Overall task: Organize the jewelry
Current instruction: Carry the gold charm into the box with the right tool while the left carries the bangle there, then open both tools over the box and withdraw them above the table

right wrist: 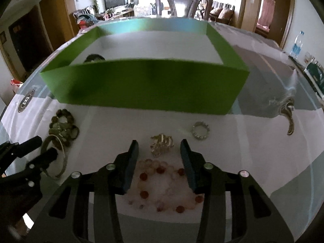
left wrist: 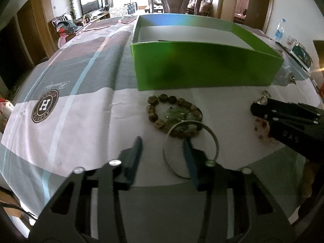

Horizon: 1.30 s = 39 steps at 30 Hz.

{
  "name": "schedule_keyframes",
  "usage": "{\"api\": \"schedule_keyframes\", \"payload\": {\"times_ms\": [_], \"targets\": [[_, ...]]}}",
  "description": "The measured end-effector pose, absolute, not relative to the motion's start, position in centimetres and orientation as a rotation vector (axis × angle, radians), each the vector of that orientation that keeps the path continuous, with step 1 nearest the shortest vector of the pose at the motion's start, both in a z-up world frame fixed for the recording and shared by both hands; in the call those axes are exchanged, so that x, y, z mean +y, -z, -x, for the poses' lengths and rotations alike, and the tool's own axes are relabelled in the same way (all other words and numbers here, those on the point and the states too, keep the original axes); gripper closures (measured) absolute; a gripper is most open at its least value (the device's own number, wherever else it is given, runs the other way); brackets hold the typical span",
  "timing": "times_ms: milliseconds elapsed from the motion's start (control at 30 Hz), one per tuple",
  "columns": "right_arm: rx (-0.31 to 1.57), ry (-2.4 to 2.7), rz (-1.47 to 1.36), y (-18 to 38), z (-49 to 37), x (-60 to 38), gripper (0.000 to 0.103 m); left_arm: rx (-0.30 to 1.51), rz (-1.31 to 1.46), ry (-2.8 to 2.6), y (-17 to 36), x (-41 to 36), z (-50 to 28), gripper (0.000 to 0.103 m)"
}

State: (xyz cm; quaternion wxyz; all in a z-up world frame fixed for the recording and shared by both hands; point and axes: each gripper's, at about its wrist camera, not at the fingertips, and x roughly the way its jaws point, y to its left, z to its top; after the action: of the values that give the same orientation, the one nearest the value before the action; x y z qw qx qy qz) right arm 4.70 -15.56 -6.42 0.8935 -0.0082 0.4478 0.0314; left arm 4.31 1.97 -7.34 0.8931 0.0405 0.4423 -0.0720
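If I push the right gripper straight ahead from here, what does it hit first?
Most likely the gold chain piece, lying just past the tips of the open right gripper and roughly centred between them. Beyond that stands the near wall of the green box. Depth is hard to judge through the fisheye.

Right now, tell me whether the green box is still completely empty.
No: the right wrist view shows a dark round piece already lying inside the green box, at its near left corner.

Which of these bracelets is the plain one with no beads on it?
The thin silver bangle, a bare metal hoop lying around one fingertip of the left gripper. The brown bracelet and the pink-and-red one are both beaded.
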Motion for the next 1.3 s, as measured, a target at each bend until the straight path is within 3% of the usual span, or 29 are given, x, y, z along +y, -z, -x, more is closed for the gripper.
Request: {"api": "schedule_keyframes", "payload": {"times_ms": [67, 167, 533, 800, 1100, 1233, 1300], "targets": [[0.931, -0.074, 0.013, 6.3, -4.6, -15.6, 0.082, 0.921, -0.075, 0.150, 7.3, 2.1, -4.5, 0.088], [0.929, -0.078, 0.002, 6.2, -4.4, -15.9, 0.082, 0.931, -0.058, 0.157, 7.2, 2.3, -4.8, 0.099], [0.804, -0.072, -0.019, 1.8, -2.3, -17.0, 0.082, 0.836, -0.021, 0.164, 3.0, 3.3, -4.0, 0.099], [0.701, -0.088, -0.027, -2.9, -6.3, -17.5, 0.082, 0.732, -0.024, 0.182, -2.7, 2.4, -8.6, 0.098], [0.796, -0.090, -0.120, -1.6, -13.3, -19.2, 0.082, 0.829, -0.001, 0.183, -0.8, 0.0, -17.0, 0.097], [0.839, -0.095, -0.142, 0.0, -14.6, -19.1, 0.082, 0.856, 0.009, 0.190, 0.4, -0.8, -18.1, 0.093], [0.850, -0.082, -0.135, 0.5, -14.5, -19.0, 0.080, 0.839, 0.007, 0.193, 0.6, -1.0, -18.1, 0.079]]}}
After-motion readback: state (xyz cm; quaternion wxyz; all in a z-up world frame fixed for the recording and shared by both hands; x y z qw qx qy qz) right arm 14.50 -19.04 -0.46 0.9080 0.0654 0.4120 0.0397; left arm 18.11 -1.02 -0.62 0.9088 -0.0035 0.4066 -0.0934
